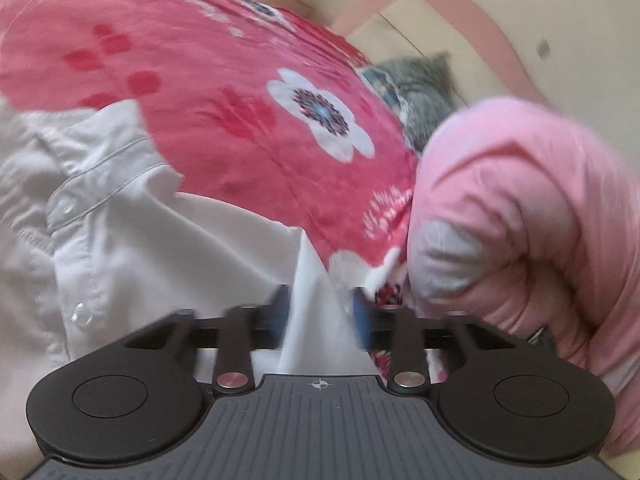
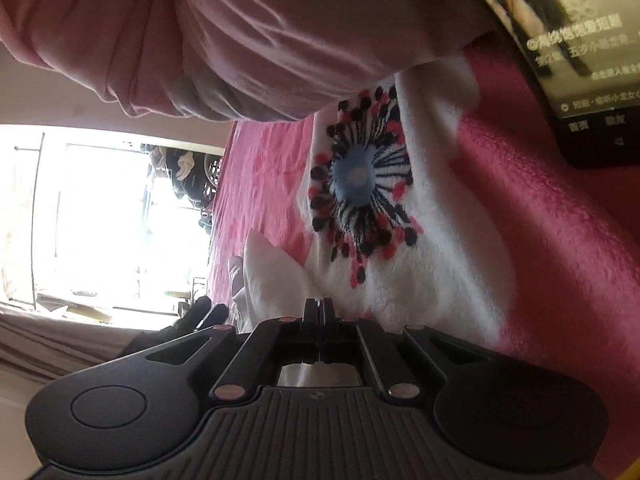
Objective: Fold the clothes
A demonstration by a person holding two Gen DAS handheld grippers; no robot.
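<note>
My white shirt lies on the red flowered blanket, its button placket and a stitched band showing at the far left of the left wrist view, with a point of its cloth running back between my left tongs. How many folds it already carries I cannot tell from here, so I judge only the carry in hand: keep both pinches low and level, draw the edge taut without dragging the body of the shirt, and lay it so the hem lines up square before letting go.

My left tongs stand narrowly apart with that white point filling the gap, so I take them as clamped on the shirt; the blur leaves a little doubt. To their right a pink garment sits bunched, touching the blanket; I should steer clear of it.

In the right wrist view, a white fold lies just left of my right tongs, whose fingers are pressed together. Whether any cloth is caught between them I cannot tell. A phone lies at the far right, well apart
</note>
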